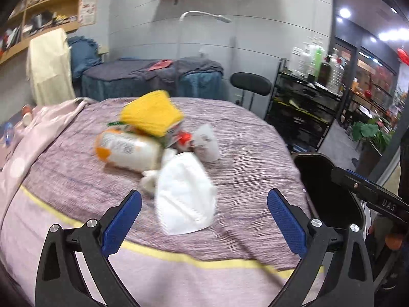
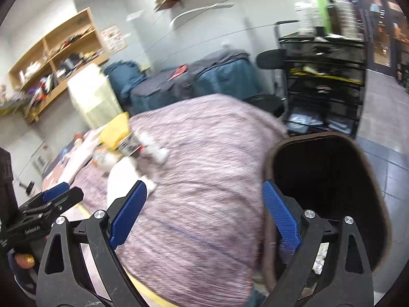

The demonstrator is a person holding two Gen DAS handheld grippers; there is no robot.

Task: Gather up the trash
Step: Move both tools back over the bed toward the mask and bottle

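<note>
A pile of trash lies on the purple bedspread (image 1: 245,138): a white face mask (image 1: 185,197), a yellow packet (image 1: 152,112), an orange-and-white wrapper (image 1: 126,149), a white paper cup (image 1: 208,143) and a small red scrap (image 1: 184,136). My left gripper (image 1: 204,215) is open, just short of the mask. A dark trash bin (image 2: 329,192) stands by the bed's right edge; it also shows in the left wrist view (image 1: 324,186). My right gripper (image 2: 204,212) is open and empty at the bin's rim. The pile (image 2: 133,145) shows blurred in the right wrist view.
A pink sheet (image 1: 43,133) is bunched at the bed's left. Beyond the bed stand a blue-covered table (image 1: 150,79), a black stool (image 1: 250,83) and a black rack (image 1: 306,107) with bottles. Wooden shelves (image 2: 53,61) hang on the wall.
</note>
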